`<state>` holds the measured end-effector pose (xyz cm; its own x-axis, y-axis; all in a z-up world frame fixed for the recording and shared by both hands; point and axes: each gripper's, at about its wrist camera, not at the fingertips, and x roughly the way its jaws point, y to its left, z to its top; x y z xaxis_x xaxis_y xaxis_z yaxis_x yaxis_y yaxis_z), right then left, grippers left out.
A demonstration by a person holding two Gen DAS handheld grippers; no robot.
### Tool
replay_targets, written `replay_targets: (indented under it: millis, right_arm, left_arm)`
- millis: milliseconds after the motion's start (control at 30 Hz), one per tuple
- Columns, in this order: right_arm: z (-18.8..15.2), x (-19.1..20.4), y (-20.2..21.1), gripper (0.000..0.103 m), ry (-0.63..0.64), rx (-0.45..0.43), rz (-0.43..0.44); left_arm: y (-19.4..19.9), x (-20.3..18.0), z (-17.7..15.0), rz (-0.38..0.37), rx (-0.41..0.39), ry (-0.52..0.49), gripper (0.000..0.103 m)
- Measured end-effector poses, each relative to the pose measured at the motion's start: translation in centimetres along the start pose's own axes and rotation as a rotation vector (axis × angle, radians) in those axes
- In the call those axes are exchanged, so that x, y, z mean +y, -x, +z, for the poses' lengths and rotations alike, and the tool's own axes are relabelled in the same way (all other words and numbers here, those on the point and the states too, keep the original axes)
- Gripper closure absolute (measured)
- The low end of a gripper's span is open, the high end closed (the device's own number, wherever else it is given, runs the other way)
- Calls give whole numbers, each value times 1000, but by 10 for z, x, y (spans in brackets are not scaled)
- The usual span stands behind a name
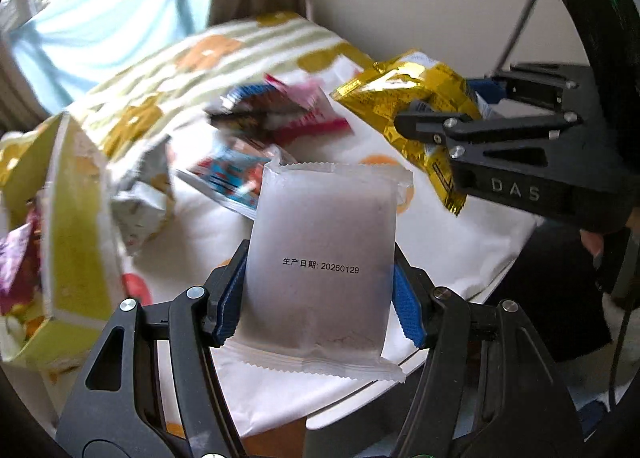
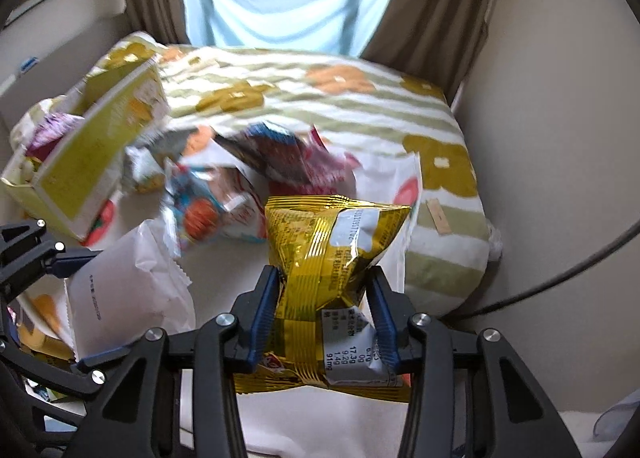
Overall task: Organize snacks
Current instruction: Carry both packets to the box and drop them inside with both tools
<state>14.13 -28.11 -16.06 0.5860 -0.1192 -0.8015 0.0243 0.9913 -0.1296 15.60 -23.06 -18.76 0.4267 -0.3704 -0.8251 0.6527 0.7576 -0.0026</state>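
Frosted flat pouch (image 1: 320,262), crinkled gold foil bag (image 2: 332,278)

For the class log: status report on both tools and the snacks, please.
Left tool shut on frosted white packet. Right tool shut on crinkled gold foil bag. Yellow-green box open, nothing blocking.

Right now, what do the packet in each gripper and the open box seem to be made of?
White packet in the left gripper: matte, frosted plastic film, going by its zigzag-sealed ends and dark contents showing faintly through. Gold packet in the right gripper: glossy metallised foil, creased with bright glints. Yellow-green box: probably printed cardboard, judging by its stiff, flat walls.
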Motion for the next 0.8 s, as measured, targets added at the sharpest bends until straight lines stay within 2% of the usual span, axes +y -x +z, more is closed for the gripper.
replay_targets:
  millis: [233, 433, 633, 800]
  right_arm:
    - [40, 22, 29, 62, 58, -88, 76]
    - [73, 53, 40, 62, 90, -129, 151]
    - [107, 98, 38, 62, 106, -160, 225]
    - [143, 151, 30, 62, 123, -168, 263]
  left_arm:
    - [61, 35, 8, 123, -93, 77, 43]
    - [98, 82, 12, 157, -152, 183, 43]
    - [124, 147, 8, 190, -196, 280, 43]
    - [136, 216, 4, 227, -188, 320, 43]
